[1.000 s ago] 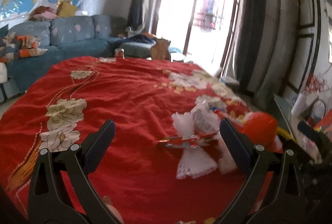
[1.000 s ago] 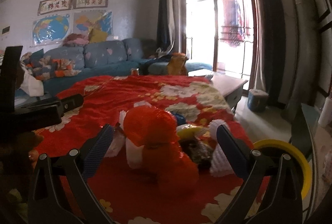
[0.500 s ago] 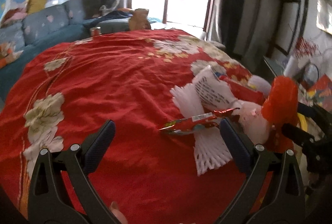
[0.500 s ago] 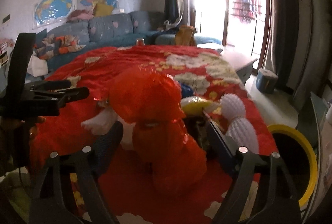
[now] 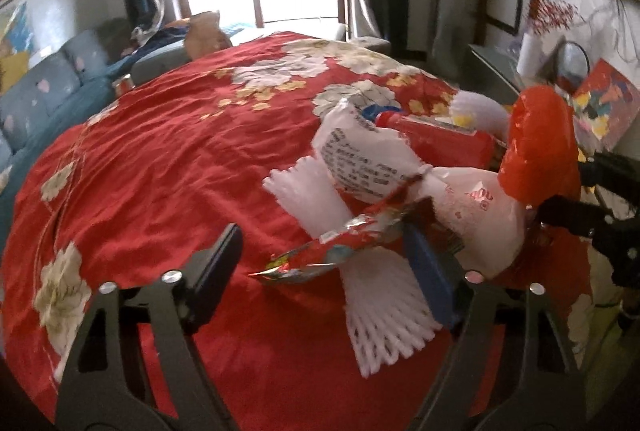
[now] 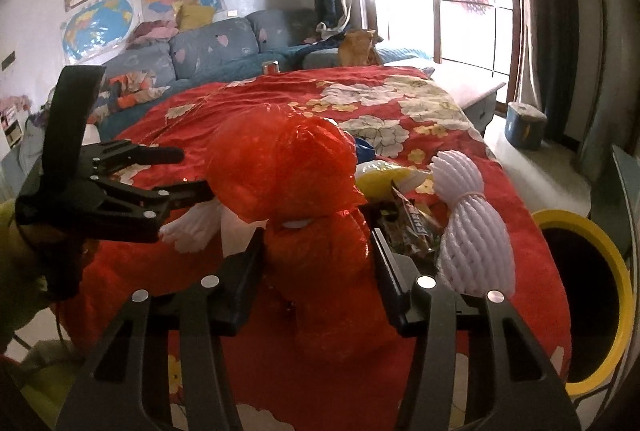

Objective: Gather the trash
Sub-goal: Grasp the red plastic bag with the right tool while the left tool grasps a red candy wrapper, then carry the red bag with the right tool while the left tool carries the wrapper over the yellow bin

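One crinkled, translucent red plastic bag [image 6: 280,167] bulges beside white foam netting [image 6: 472,231].

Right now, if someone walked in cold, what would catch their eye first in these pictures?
Probably the crumpled red plastic bag, heaped on the red floral tablecloth between the closing fingers of the right claw. Next, the trash around it: white foam netting and a shiny red snack wrapper between the left claw's closing fingers. A yellow-rimmed bin waits at the table's right edge.
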Demonstrator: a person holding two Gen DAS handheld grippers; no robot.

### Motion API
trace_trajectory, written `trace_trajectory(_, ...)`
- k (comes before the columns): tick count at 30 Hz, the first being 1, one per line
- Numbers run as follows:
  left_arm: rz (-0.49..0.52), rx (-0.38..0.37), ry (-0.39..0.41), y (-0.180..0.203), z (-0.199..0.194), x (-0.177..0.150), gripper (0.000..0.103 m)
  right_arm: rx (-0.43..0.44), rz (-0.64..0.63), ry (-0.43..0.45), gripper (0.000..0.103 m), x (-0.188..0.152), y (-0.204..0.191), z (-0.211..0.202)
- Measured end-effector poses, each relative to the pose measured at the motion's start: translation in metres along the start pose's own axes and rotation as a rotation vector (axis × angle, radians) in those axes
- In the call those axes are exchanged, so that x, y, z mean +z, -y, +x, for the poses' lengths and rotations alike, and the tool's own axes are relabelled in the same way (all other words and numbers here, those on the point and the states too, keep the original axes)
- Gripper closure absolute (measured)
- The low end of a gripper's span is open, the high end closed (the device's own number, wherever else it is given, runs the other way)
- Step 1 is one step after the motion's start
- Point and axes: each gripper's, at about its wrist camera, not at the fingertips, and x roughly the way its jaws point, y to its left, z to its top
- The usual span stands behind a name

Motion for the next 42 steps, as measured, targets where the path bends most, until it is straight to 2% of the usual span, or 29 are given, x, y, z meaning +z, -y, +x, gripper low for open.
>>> trace_trajectory(2, 0.01, -0.014, -0.014, 0.001, 0.006, 0.002, 0.032, 0.003, 0.005, -0.003, 0.056, 0.001, 0.002, 0.0)
trace_trajectory(8, -0.011, -0.082, -0.068, -0.002, 0.024, 0.003, 0.055, 0.012, 0.017, -0.003, 0.059, 0.003, 0.004, 0.001)
trace_trajectory(12, -0.054, -0.121, -0.057, -0.008, 0.021, 0.0, 0.066, 0.015, 0.021, 0.0, 0.061, 0.003, 0.004, 0.0)
trace_trajectory(19, -0.099, -0.144, -0.014, -0.011, 0.005, -0.001, 0.083, 0.024, 0.028, 0.022, 0.063, 0.007, 0.004, -0.009)
trace_trajectory(30, -0.156, -0.15, 0.077, -0.006, -0.032, 0.012, 0.09, 0.015, 0.059, 0.075, 0.063, 0.015, 0.014, -0.027)
trace_trajectory(42, -0.183, -0.233, 0.161, 0.021, -0.067, 0.039, 0.091, -0.039, 0.117, 0.137, 0.063, 0.021, 0.044, -0.048)
